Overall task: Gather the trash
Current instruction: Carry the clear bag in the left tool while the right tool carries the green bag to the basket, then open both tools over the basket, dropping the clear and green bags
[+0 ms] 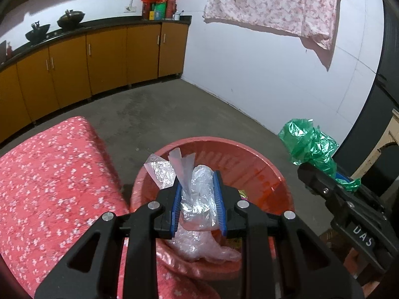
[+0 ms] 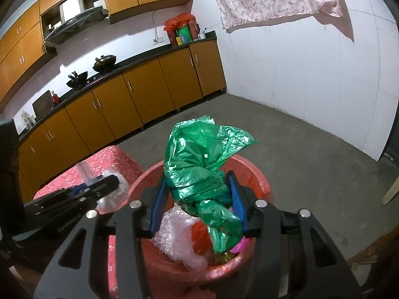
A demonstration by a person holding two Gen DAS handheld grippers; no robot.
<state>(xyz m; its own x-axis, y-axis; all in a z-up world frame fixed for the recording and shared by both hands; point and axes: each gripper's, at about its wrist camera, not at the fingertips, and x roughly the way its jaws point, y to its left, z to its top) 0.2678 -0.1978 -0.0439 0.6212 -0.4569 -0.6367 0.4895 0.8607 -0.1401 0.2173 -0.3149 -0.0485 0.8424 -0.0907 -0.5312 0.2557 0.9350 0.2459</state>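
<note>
Clear plastic bag point(image 1: 197, 194), one, crumpled, long axis pointing away along the fingers, pinched by the left gripper point(image 1: 198, 196) above the red bin point(image 1: 271, 174). Green plastic bag point(image 2: 199, 172), one, knotted, upright, clamped by the right gripper point(image 2: 198, 200) over the same bin. Bubble wrap point(image 2: 174, 239) and partly hidden scraps lie inside. Floral-covered table point(image 1: 49, 174) just beside, its edge cut off.

Left hand-held gripper point(image 1: 197, 199), right hand-held gripper point(image 2: 198, 204) — matte black linkage arms, triangular cutouts, silver round pivot screws, blue ribbed finger pads point(image 1: 219, 196); white "UAS" lettering on right body.
</note>
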